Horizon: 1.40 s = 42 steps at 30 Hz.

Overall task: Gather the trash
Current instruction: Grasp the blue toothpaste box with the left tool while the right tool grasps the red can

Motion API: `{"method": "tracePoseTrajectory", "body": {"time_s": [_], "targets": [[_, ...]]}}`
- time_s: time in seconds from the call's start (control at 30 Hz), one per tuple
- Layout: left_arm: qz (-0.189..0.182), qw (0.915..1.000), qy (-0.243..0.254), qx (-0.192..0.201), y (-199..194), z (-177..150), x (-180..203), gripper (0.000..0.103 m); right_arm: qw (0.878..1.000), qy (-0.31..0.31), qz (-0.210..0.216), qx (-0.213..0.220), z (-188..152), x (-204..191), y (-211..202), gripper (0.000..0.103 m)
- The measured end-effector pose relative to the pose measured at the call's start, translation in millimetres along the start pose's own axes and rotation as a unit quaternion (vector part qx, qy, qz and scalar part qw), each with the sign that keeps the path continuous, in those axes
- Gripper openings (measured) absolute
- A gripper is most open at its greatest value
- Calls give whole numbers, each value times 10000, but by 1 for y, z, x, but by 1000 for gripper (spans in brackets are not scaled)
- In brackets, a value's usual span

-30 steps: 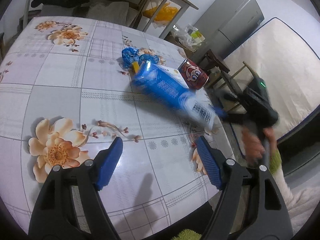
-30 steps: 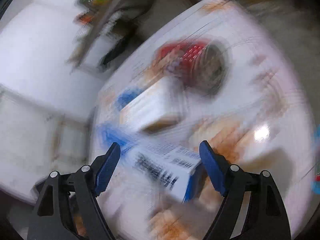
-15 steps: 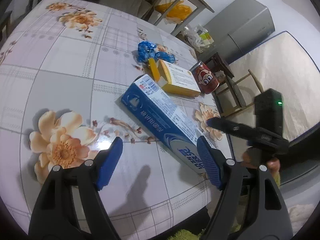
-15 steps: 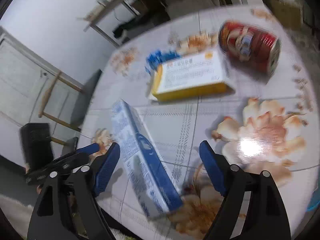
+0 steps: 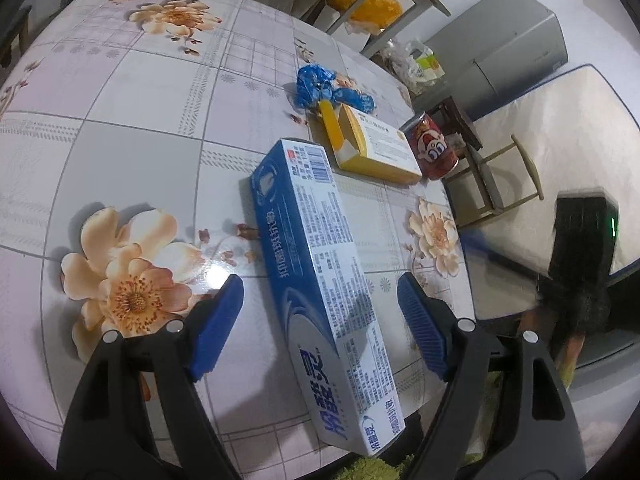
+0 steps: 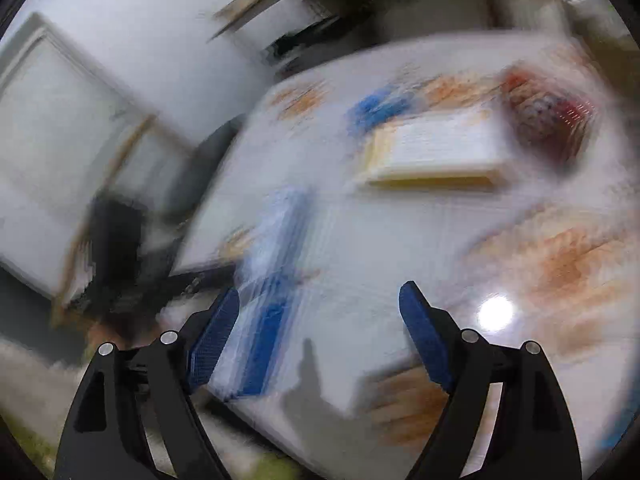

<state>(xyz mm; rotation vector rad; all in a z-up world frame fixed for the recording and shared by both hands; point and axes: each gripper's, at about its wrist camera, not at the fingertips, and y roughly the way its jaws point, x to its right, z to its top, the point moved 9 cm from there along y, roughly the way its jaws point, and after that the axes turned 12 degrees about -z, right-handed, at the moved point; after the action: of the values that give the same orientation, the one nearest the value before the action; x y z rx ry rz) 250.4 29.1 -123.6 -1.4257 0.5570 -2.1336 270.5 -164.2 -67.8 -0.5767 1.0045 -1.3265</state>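
Blue toothpaste box (image 5: 320, 276) prob light, stiff cardboard w/ slick sides; grab across mid-length imo. Left gripper (image 5: 320, 320) wide around it, pads not touching; yellow box (image 5: 376, 148) at 1 o'clock. Right gripper (image 6: 318, 336) wide, empty.

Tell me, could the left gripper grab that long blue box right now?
Probably yes. The left gripper is open, and the long blue box lies flat on the table between its fingers, untouched, with nothing in the way.

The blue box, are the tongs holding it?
No. The blue box lies on the table between the open left tongs, untouched. The right tongs hold nothing.
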Motion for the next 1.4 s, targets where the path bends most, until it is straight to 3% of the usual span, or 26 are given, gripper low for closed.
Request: {"method": "tracePoseTrajectory", "body": {"time_s": [0.07,0.13,0.27,0.4,0.53,0.67,0.8,0.87,1.13,1.4], "targets": [[80,10000,49,11,0,0,0,75,9952,108,-836,499,39,46,-8,80],[139,9999,52,36,-1,0,-1,75,9867,144,-1443,739,73,81,-7,80],[243,9997,57,70,-4,0,-4,75,9804,-508,-1848,448,115,104,28,80],[303,9995,19,118,-8,3,-5,75,9808,-914,-1701,-283,128,102,75,80],[340,9993,17,134,-7,5,-4,75,9807,-973,-1554,-676,122,96,95,80],[323,9994,44,100,-4,4,-2,75,9906,-465,-1162,-558,115,104,91,80],[284,9996,59,14,2,2,-1,75,9865,-539,-1369,-718,88,112,93,79],[268,9996,79,12,3,2,0,75,9845,-527,-1499,-741,74,116,89,67],[280,9996,89,-9,7,-4,1,75,9778,-195,-2053,-361,29,114,33,66],[408,9989,170,-152,18,-11,3,75,9812,24,-1928,13,-23,73,-29,64]]}}
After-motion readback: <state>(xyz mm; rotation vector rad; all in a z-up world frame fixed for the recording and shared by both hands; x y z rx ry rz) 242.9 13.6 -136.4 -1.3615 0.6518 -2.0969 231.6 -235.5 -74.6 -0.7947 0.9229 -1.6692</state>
